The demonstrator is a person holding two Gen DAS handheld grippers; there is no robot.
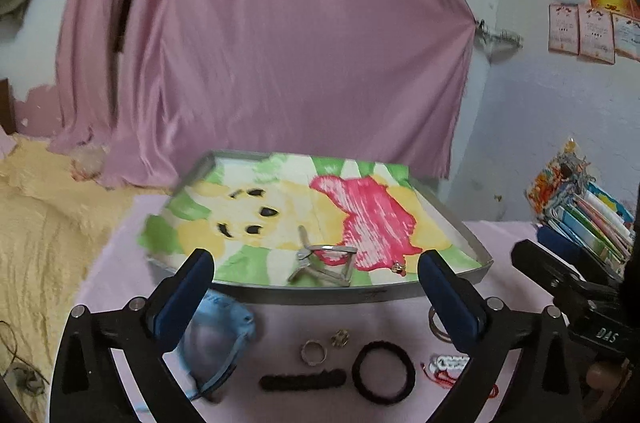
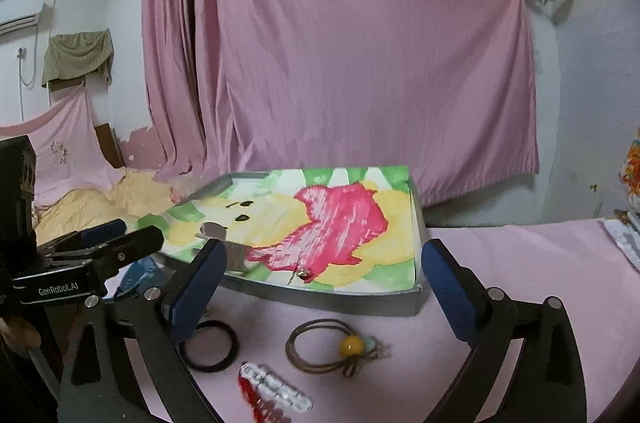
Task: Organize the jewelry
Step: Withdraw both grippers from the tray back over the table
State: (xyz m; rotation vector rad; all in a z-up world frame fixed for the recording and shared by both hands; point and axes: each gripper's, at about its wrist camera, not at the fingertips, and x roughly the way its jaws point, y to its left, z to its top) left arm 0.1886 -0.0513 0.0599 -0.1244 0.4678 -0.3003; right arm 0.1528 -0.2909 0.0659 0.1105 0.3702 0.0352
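Both of my grippers hung released above the pink worktop [image 1: 120,263], the left gripper [image 1: 316,275] and the right gripper [image 2: 324,275] each with its blue fingers [image 1: 188,287] spread wide and grasping nothing. The jewelry lay along the lower edge of both views, in front of a metal tray [image 1: 472,275] lined with a painted cartoon sheet. In the left view I saw a black braided band [image 1: 384,371] at lower centre, a dark elongated hair piece [image 1: 302,381] to its left, and a small silver ring [image 1: 314,351] with a little gold charm [image 1: 340,337] just above them. In the right view a thin cord loop with a yellow bead [image 2: 352,345] sat at lower centre, a red-and-white beaded bracelet [image 2: 276,393] below it. A silver clip [image 1: 324,263] and a tiny gold piece [image 1: 399,268] already rested inside the tray. I judged everything light; the bands soft and yielding, best pinched across one side of the loop, while the ring looked hard, slippery and likely to skid on the cloth, so I would close on its rim squarely from above.
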